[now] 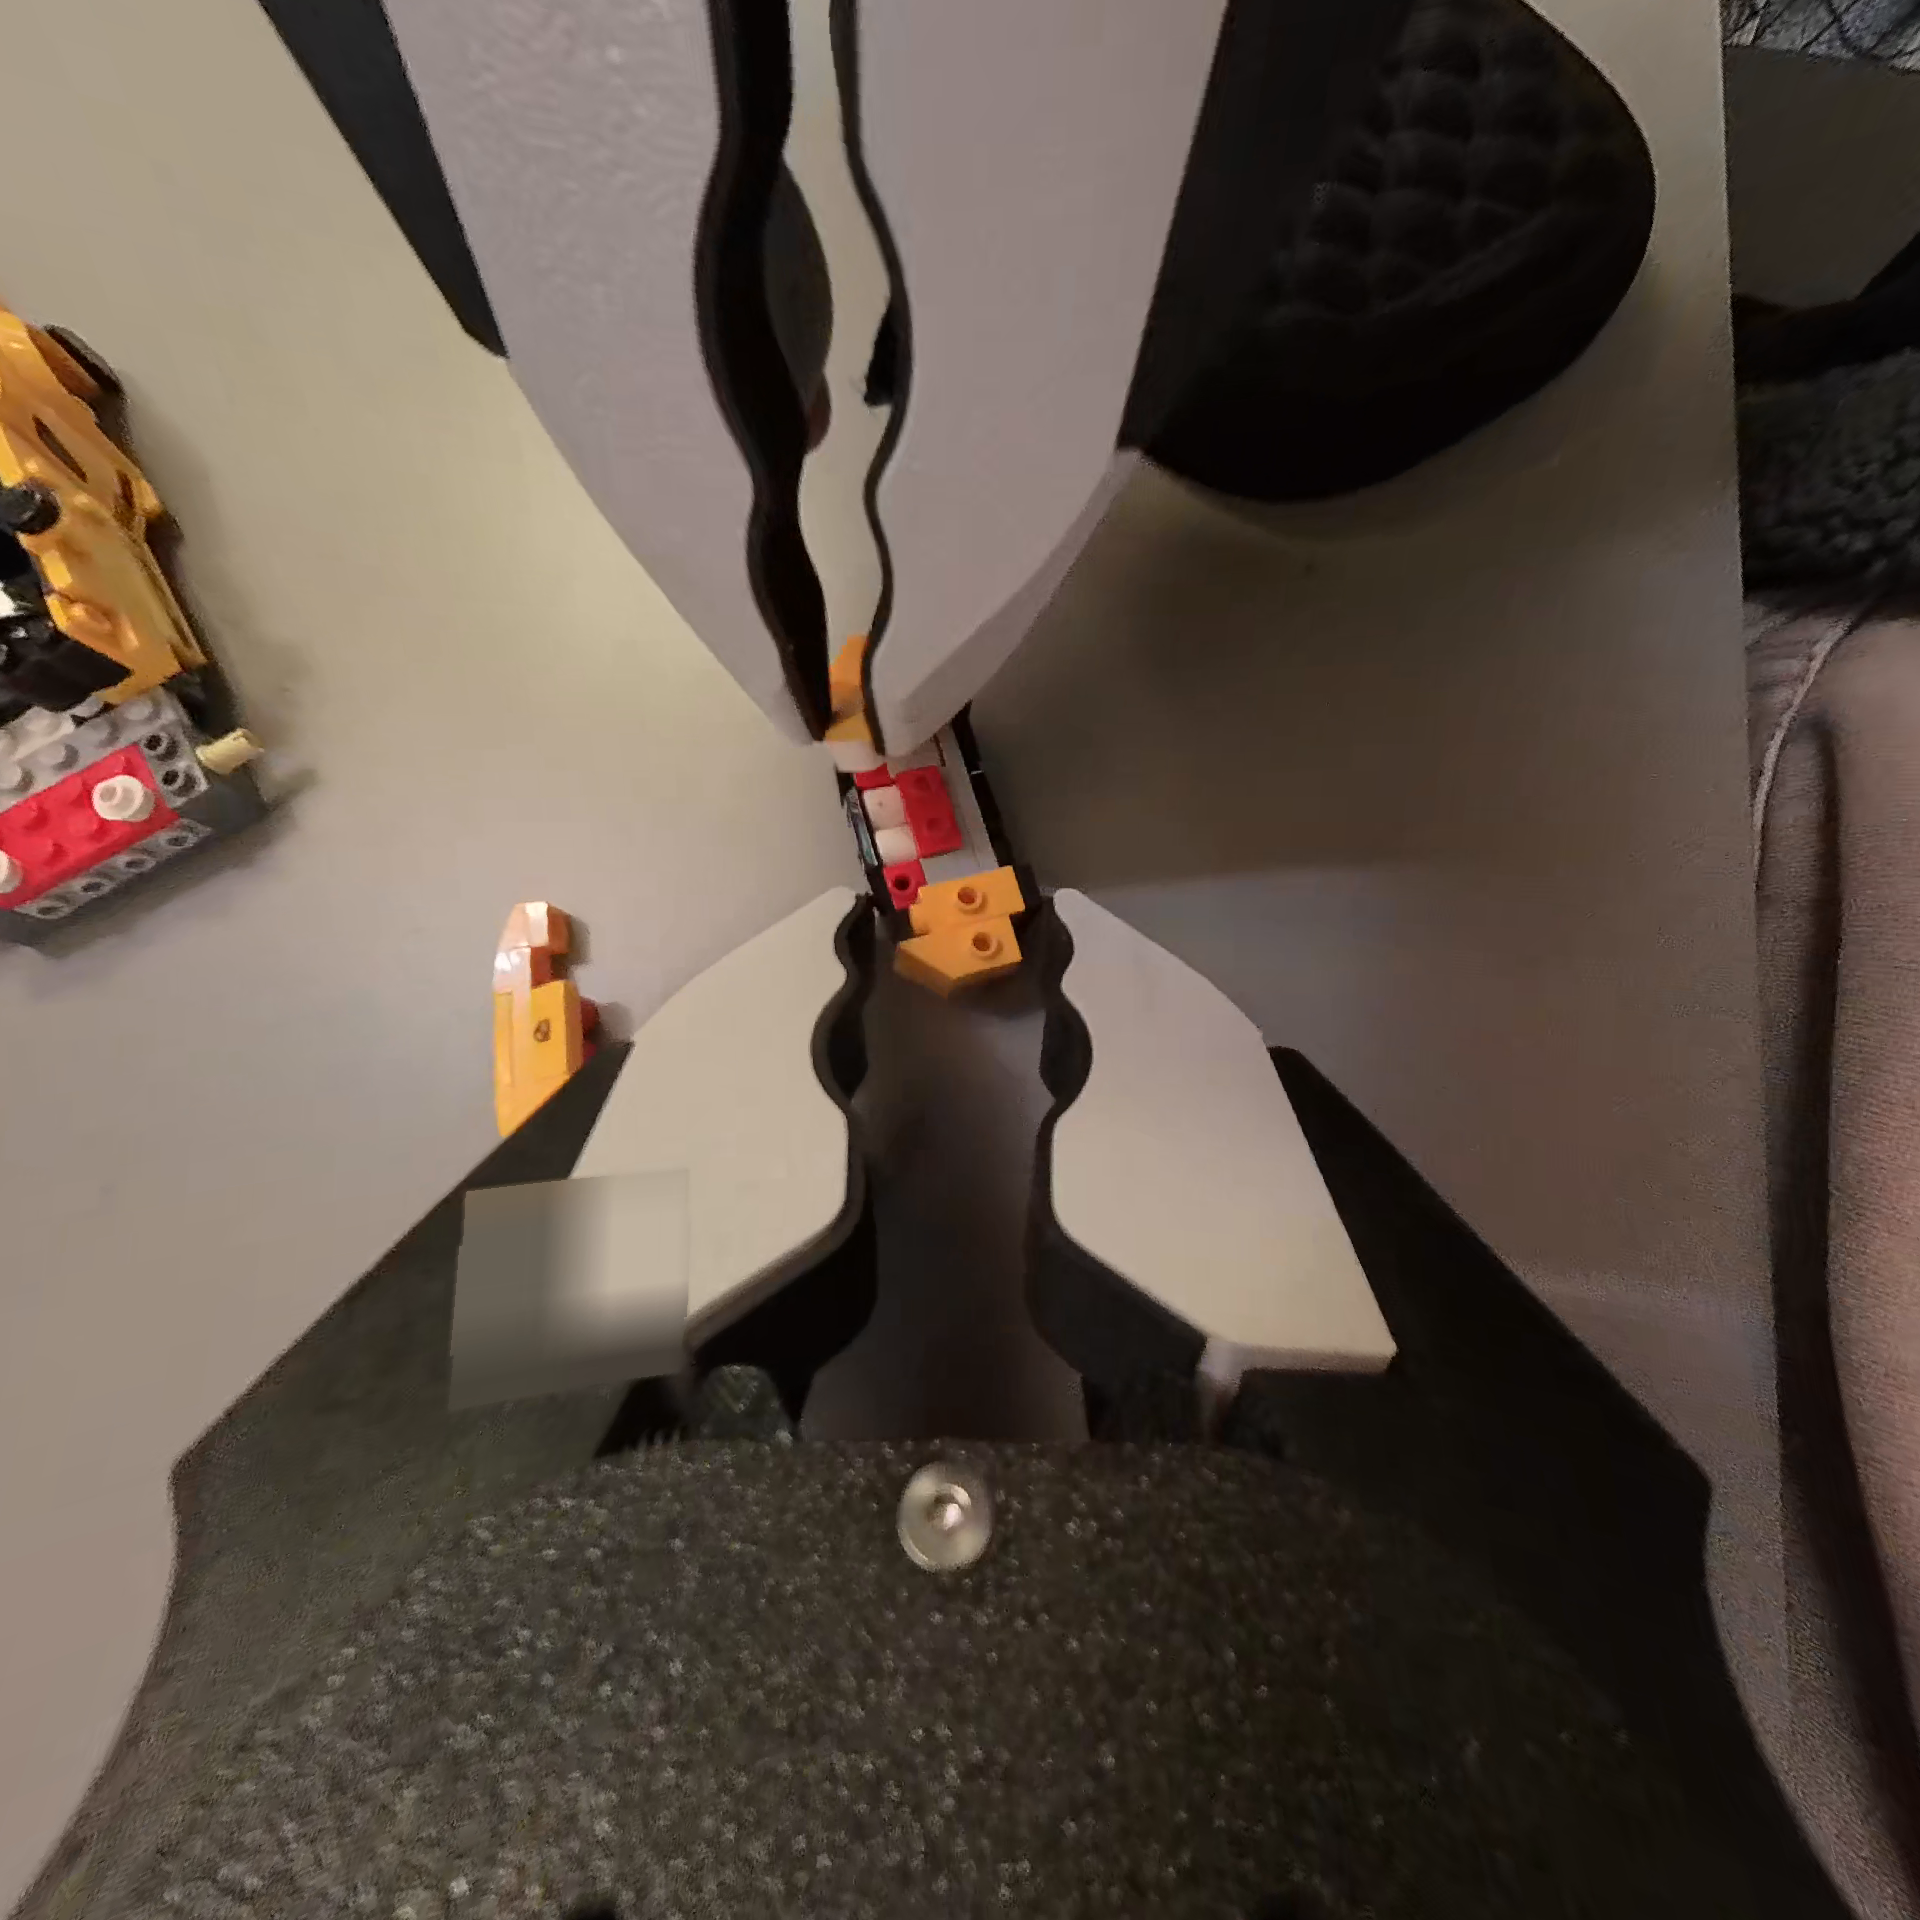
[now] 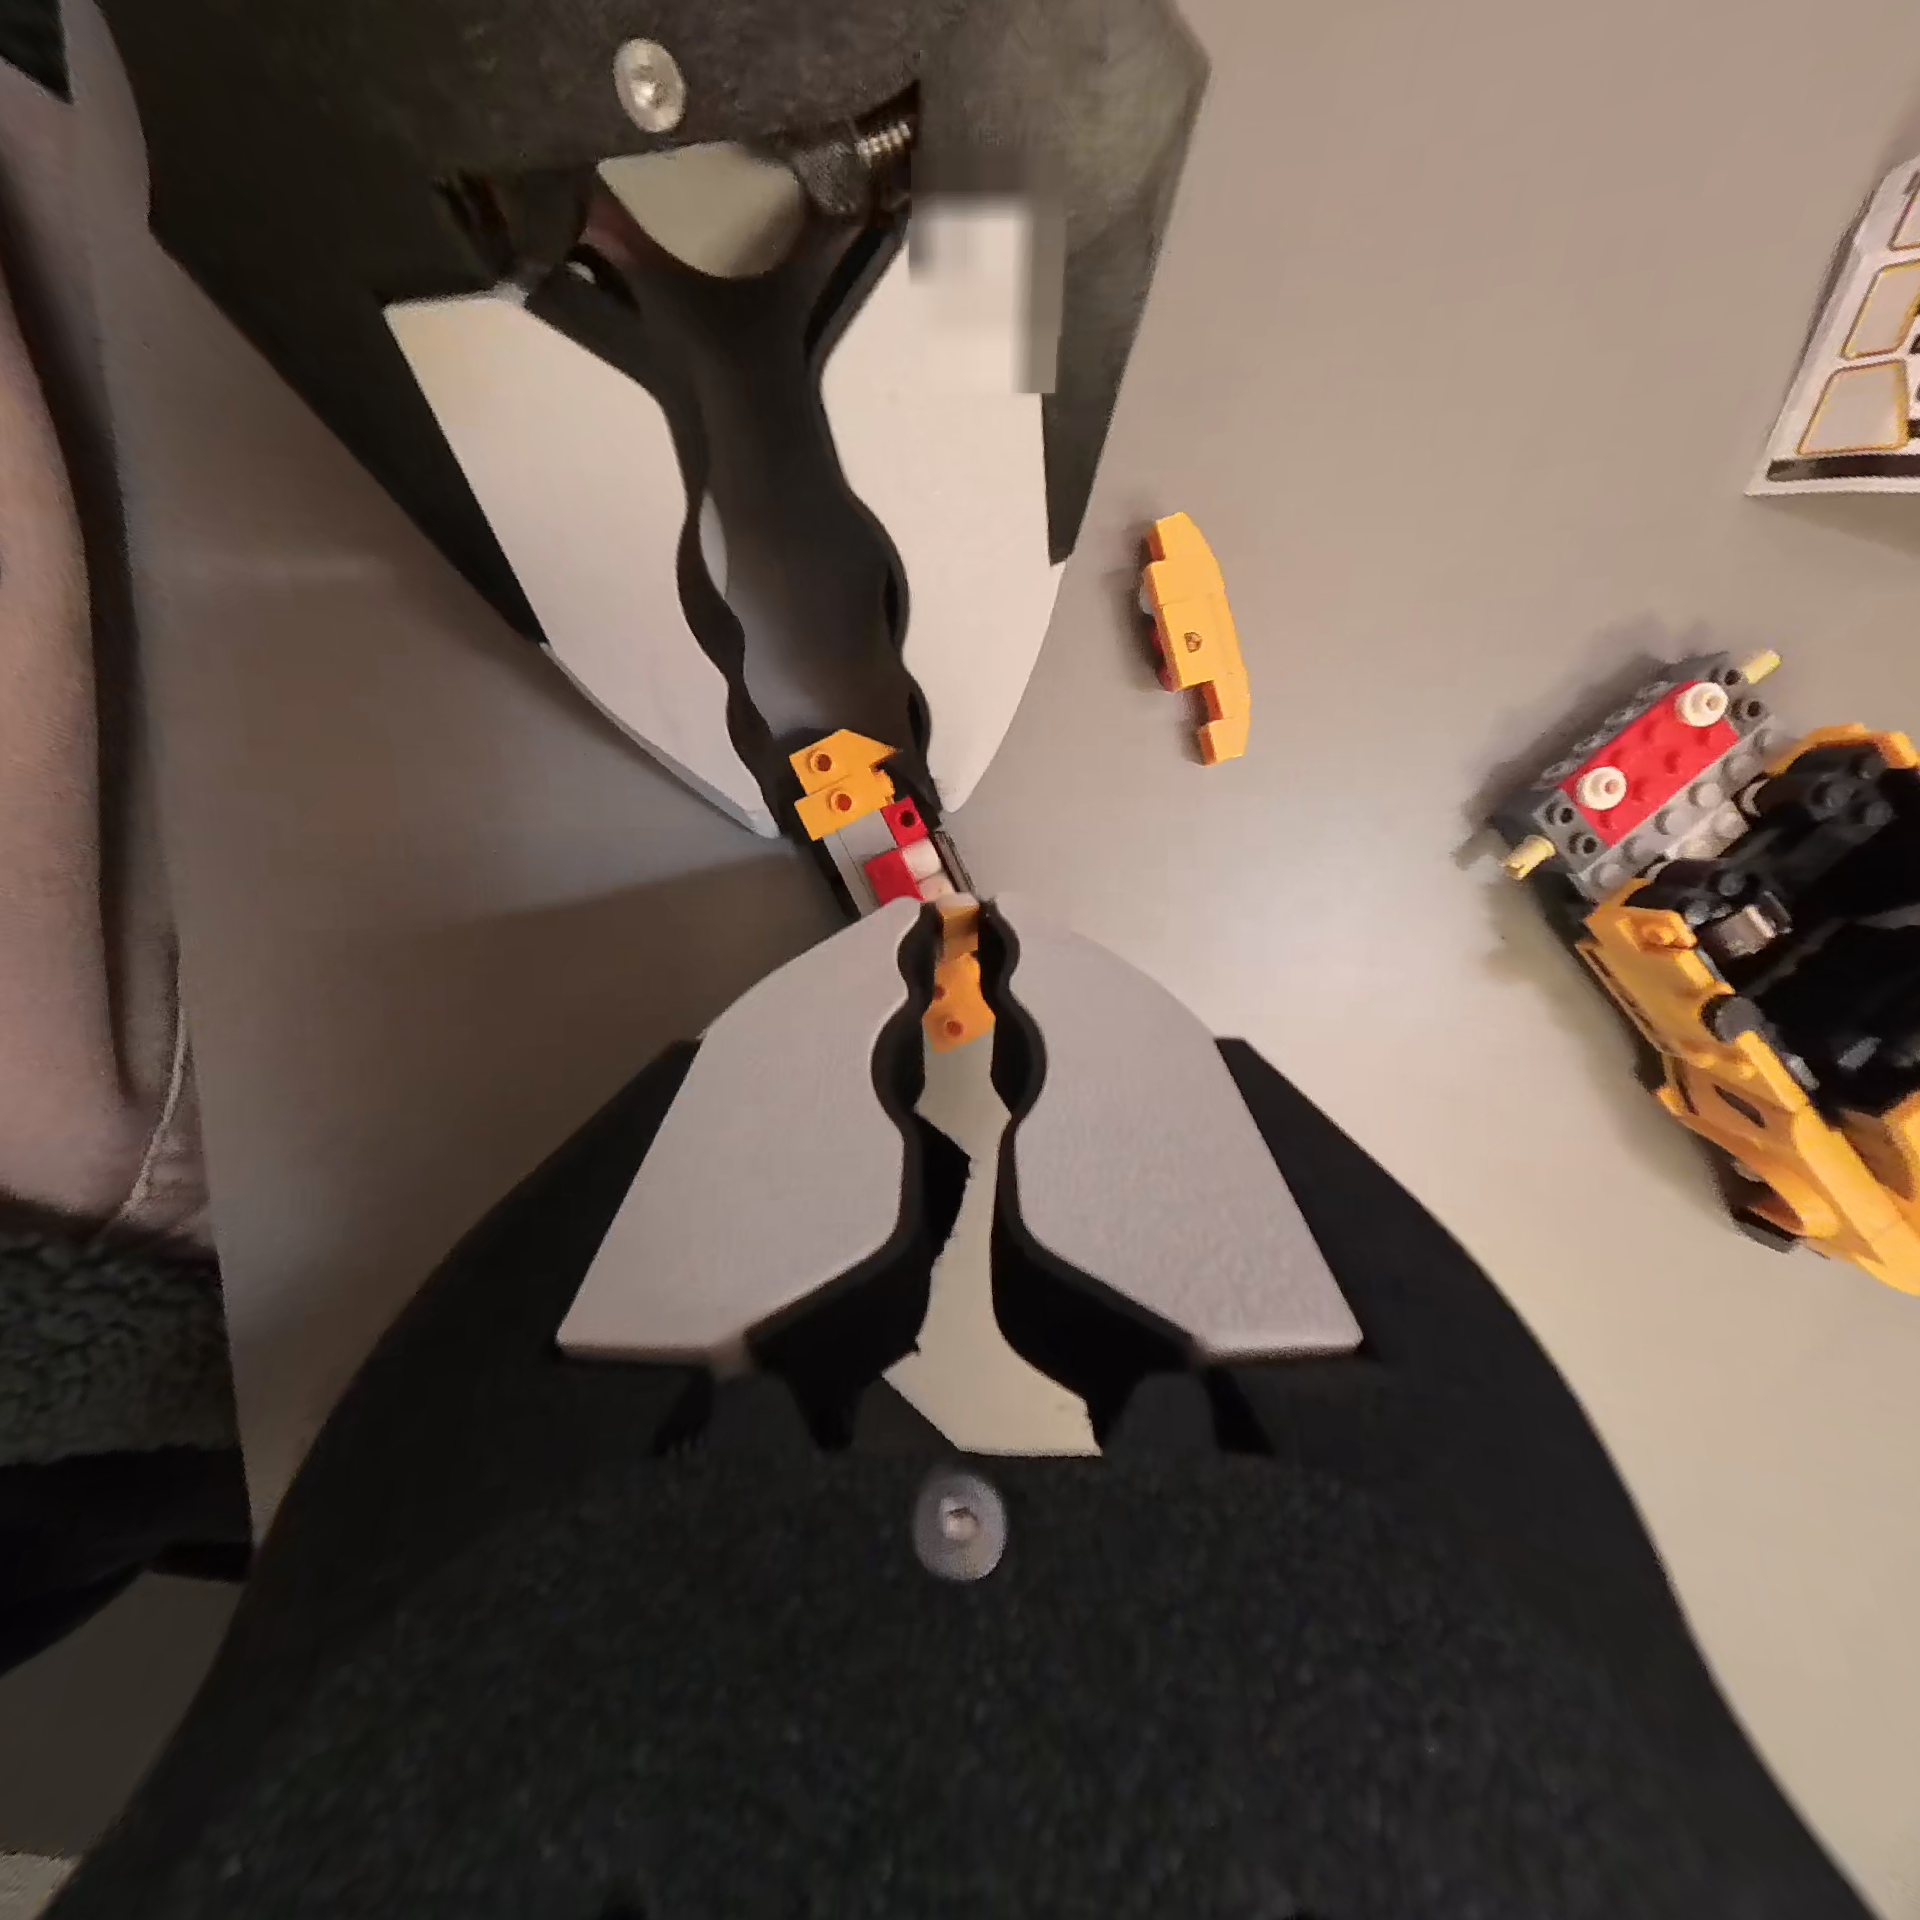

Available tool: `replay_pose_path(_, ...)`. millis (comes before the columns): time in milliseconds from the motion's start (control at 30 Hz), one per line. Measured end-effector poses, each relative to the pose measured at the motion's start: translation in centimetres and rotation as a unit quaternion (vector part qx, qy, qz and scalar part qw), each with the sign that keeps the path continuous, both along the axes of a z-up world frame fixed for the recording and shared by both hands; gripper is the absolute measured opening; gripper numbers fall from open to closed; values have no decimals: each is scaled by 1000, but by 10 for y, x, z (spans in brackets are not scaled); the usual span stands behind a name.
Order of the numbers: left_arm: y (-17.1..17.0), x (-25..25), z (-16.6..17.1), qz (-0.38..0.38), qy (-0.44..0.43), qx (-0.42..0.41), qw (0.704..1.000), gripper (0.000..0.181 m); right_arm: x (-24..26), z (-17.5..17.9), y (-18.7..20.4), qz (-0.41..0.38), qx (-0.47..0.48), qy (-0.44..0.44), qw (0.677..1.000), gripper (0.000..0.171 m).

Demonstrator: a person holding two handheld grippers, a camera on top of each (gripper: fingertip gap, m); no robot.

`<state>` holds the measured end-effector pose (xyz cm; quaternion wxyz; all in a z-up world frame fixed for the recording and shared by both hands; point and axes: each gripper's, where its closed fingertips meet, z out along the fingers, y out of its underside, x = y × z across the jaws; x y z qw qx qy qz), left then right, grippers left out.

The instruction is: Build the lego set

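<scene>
- Left gripper (image 1: 951, 920) reaches in from the bottom of its own view, jaws closed on the orange end of a small brick strip (image 1: 935, 862); it also shows at the top of the right wrist view (image 2: 852, 800).
- Right gripper (image 2: 961, 914) meets it head-on, its jaws pinched around the strip's other orange end (image 2: 956, 987); in the left wrist view it comes in from the top (image 1: 852, 727).
- Between the two tips, the strip spans the gap above the pale table (image 1: 364, 623), showing red, white and grey bricks along its middle.
- Lying on the table just beside the left gripper is a loose orange curved piece (image 2: 1195, 634), touching neither tool.
- Farther off on the table sits the partly built yellow and black car (image 2: 1766, 987), with grey and red bricks at one end.
- At the table's edge in the right wrist view lies a sticker sheet (image 2: 1860, 364).
</scene>
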<state>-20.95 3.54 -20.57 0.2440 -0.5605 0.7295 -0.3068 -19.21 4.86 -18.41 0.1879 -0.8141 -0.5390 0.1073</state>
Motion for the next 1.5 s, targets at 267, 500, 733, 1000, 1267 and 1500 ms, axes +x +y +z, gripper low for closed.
replay_pose_path(267, 4, -3, 7, -22, -5, -66, 998, 28, 4, -6, -1, -7, -22, -18, 1000, 7)
replay_pose_path(500, 9, -5, 2, -29, -3, -42, 999, 26, 1, -12, -1, -5, -26, -55, 998, 7)
replay_pose_path(733, 11, -5, 1, -40, -14, -19, 999, 26, 5, -11, 5, -28, -23, -78, 996, 7)
replay_pose_path(1000, 10, -5, 1, -39, -19, -19, 999, 26, 5, -10, 3, -28, -33, -88, 995, 8)
replay_pose_path(1267, 11, -5, 1, -34, -21, -21, 999, 26, 4, -11, 4, -35, -35, -85, 995, 7)
replay_pose_path(1500, 12, -5, 1, -38, -27, -7, 999, 27, 4, -13, 4, -19, -16, -92, 995, 8)
